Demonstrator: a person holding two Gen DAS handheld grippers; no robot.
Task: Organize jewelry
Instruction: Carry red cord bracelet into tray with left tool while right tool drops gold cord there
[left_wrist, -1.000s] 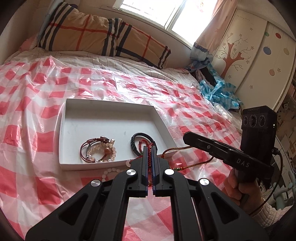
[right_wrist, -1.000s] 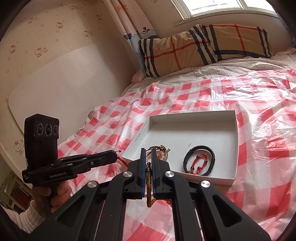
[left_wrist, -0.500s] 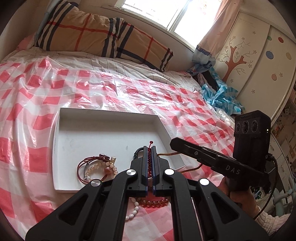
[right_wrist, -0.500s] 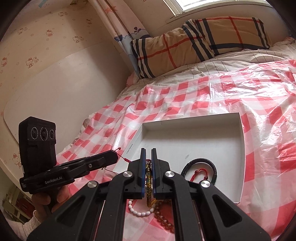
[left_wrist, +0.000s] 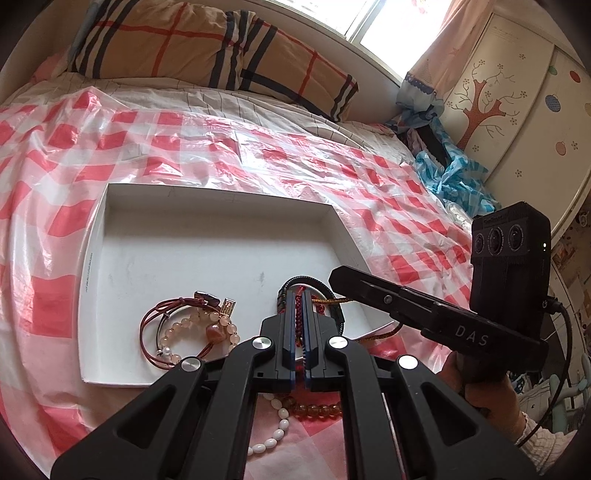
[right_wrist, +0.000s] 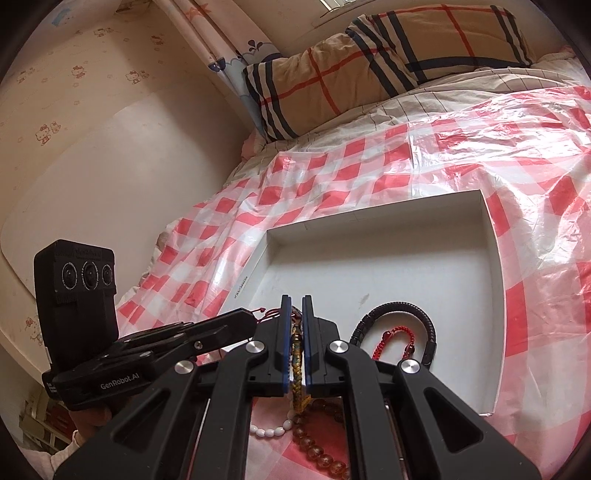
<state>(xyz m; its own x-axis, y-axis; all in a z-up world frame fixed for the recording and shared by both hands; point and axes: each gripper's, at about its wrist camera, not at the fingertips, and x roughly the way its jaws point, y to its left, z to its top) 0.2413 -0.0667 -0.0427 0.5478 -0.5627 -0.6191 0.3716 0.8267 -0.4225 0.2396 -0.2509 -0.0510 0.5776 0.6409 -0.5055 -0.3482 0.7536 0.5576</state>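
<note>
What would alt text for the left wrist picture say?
Left gripper pinches a red cord above a white tray holding bracelets, on a red-checked bed cover. The right gripper grips the cord's other end.

White letters "DAS" stand along the side of the right gripper (left_wrist: 334, 277), at about four o'clock in the left wrist view. "GenRobot.AI" is printed in white on the side of the left gripper (right_wrist: 255, 317), near eight o'clock in the right wrist view. A thin line of print runs along the rim of the white tray (left_wrist: 87, 266), too small to read.
</note>
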